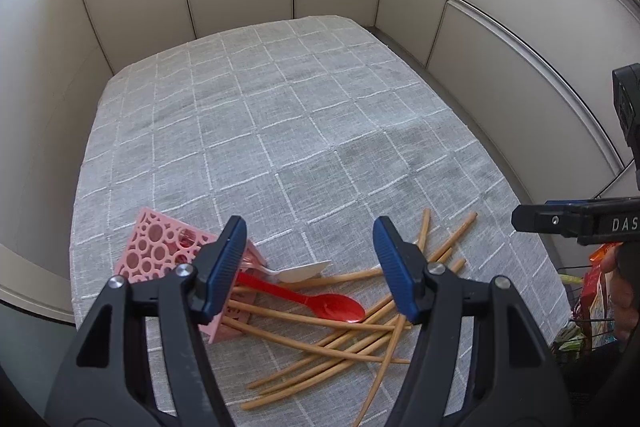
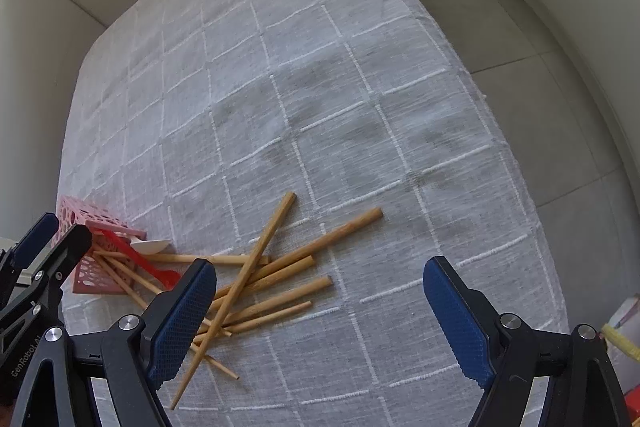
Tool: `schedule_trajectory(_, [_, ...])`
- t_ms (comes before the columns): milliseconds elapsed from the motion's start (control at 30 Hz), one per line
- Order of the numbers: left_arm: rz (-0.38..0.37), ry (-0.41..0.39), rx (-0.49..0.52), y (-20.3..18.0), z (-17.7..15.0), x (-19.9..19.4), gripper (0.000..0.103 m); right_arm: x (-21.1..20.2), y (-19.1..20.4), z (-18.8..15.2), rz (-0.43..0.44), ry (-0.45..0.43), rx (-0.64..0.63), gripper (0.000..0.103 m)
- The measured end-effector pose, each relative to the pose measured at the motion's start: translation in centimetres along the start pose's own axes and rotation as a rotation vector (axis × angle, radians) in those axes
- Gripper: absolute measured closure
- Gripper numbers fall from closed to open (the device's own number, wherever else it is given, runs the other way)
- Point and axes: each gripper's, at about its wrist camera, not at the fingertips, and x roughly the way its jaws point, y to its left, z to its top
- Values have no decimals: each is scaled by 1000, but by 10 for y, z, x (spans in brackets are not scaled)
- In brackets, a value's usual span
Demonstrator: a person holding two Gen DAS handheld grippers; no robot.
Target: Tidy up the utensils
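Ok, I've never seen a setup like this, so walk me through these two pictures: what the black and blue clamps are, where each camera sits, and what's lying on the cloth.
There is no robot here. A person carries two clamp-like tools, each with a camera that looks out along its two blue-padded fingers. One picture comes from the left hand-held gripper, the other from the right hand-held gripper. Both stand open and hold nothing. Below them is a table under a grey checked tablecloth. On it lies a pink plastic utensil holder with round cut-outs, tipped on its side. Spilled from it and beside it are a red plastic spoon, a white plastic spoon and a loose, crisscrossed pile of wooden chopsticks.
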Motion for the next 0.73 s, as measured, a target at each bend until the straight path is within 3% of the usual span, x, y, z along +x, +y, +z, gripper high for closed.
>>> schedule_trajectory(333, [18, 16, 25, -10, -3, -2, 35, -2, 3, -5, -7, 3, -14, 14])
schedule_trajectory(533, [-14, 50, -33, -11, -5, -1, 20, -2, 9, -7, -19, 6, -42, 14])
schedule_trajectory(733, [-28, 80, -50, -16, -17, 0, 19, 2, 8, -10, -43, 10, -59, 14])
